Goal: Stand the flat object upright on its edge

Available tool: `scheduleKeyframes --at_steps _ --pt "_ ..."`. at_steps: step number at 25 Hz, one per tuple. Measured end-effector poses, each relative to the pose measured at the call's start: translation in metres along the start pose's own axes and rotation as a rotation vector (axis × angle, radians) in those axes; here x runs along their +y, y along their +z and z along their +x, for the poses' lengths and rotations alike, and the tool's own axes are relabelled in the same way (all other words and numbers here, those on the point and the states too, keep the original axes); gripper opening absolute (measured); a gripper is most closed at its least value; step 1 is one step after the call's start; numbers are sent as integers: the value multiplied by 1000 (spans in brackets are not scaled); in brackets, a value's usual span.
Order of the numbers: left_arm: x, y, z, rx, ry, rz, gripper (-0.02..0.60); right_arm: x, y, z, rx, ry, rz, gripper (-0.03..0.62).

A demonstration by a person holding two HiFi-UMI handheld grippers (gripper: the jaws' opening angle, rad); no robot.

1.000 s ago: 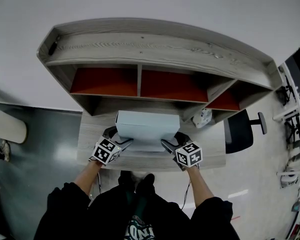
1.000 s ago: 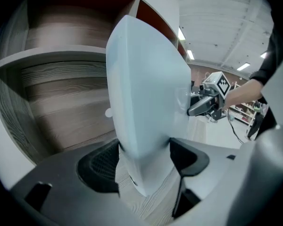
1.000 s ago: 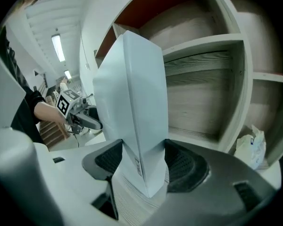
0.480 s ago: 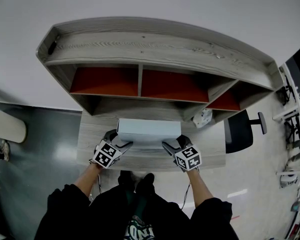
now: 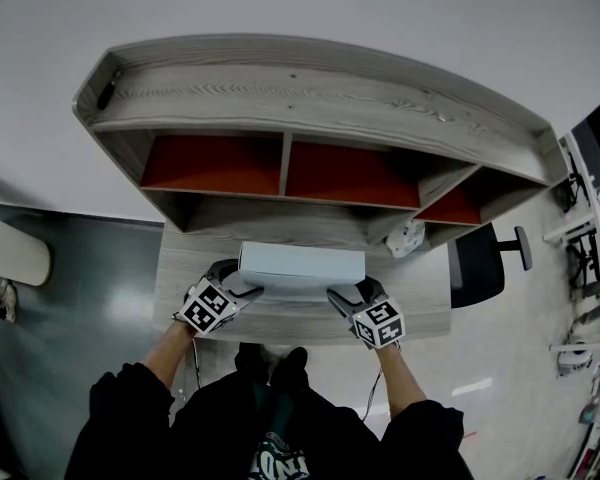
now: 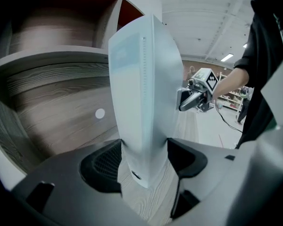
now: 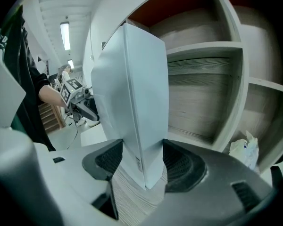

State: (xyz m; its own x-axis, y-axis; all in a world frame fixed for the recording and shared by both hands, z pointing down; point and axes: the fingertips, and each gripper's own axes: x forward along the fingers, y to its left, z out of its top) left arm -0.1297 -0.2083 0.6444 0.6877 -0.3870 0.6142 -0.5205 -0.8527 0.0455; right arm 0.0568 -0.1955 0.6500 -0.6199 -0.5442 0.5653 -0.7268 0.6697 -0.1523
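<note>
White box (image 5: pixel 302 265) rolling up toward long edge, showing narrower top face than second ago, hanging mid worktop (image 5: pixel 280 323), near shelf unit (image 5: pixel 310 98). Left tongs (image 5: pixel 248 286) just been closing, pinching left end; right tongs (image 5: pixel 338 293) pinching right end. Probably nearly upright.

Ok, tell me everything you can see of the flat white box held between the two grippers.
The flat, pale white, cardboard-looking box is long, thin and closed, with plain smooth faces and small print near one lower corner. It is turned about upright, long side down, over the grey wooden desk; whether its lower edge touches the desk cannot be told. The left gripper, whose jaws have just been closing, clamps one short end; the right gripper clamps the other.
</note>
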Motion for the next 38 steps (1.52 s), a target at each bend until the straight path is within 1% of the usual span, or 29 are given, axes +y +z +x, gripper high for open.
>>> scheduleKeyframes --at_steps 1,4,7,9,12,14,19,21,25,29,34,37,38 --pt "-1 -1 1 8 -19 15 307 0 0 0 0 -1 1 264" --pt "-4 -4 2 34 -92 48 336 1 -1 -2 7 -2 -7 264" --pt "3 0 1 23 -123 66 354 2 -3 -2 11 -6 -12 264" --pt "3 4 1 24 -159 90 368 3 -3 -2 11 -10 -9 264" --pt "-6 11 4 29 -240 156 373 4 -3 -3 13 -13 -2 264" --pt "-11 14 8 25 -281 198 373 4 -3 -3 15 -14 2 264" --pt "-19 26 22 -5 -333 234 371 4 -7 -4 7 -26 33 264" --pt "-23 29 23 -20 -337 248 349 3 -8 -5 5 -35 46 264" --pt "-27 31 21 -40 -319 257 313 2 -9 -8 6 -48 57 264" --pt "-30 37 16 -69 -303 212 296 -1 -6 -10 -16 -56 99 264" --pt "-32 38 5 -100 -259 180 285 4 0 -14 -39 -52 104 262" --pt "-31 40 -3 -121 -213 165 282 10 10 -21 -95 -50 128 260" --pt "-29 41 -7 -131 -196 157 282 12 15 -25 -122 -50 139 242"
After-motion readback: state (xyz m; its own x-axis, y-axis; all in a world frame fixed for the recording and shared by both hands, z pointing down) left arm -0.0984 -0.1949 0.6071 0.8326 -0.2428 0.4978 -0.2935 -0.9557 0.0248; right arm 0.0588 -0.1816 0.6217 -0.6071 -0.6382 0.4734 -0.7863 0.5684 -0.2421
